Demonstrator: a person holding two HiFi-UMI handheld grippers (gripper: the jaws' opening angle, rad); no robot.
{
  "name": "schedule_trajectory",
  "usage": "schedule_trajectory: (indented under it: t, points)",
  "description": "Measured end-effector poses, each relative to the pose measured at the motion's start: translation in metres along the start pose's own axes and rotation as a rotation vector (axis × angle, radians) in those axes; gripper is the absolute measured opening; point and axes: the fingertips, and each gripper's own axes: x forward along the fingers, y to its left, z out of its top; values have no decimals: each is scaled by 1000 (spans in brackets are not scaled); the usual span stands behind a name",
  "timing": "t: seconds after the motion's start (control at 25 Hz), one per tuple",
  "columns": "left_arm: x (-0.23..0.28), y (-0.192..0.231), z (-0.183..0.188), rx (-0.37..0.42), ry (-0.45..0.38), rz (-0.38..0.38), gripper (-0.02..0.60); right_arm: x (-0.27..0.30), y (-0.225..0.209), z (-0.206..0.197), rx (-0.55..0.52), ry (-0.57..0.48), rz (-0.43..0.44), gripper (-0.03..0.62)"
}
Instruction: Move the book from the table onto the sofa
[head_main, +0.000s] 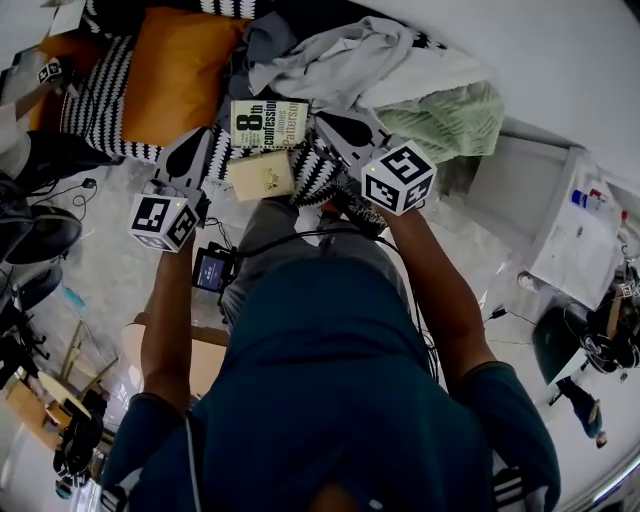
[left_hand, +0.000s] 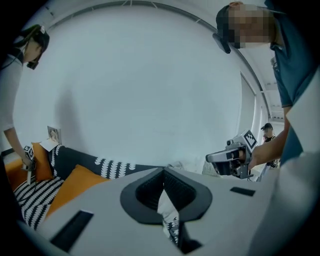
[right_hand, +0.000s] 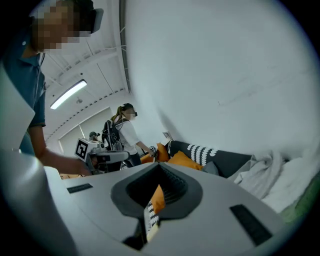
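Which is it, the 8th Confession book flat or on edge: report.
Flat, front cover up: the head view shows the book's whole cover face-on, lying on the striped sofa.

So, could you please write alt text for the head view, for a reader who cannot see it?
Seen from above, a person in a teal shirt holds the left gripper and the right gripper, both shut, over a sofa. On it lie a lettered book, a plain cream book, an orange cushion, loose clothes and a green blanket.

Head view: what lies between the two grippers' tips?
In the head view, a dark paperback book with a pale green title lies between the left gripper and the right gripper; a cream book lies just nearer.
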Motion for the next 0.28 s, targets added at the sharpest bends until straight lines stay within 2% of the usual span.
schedule_trajectory:
  t: [0.28]
  points:
    - [-32, -20, 39, 23, -56, 12, 5, -35, 32, 45, -87, -77, -6, 14]
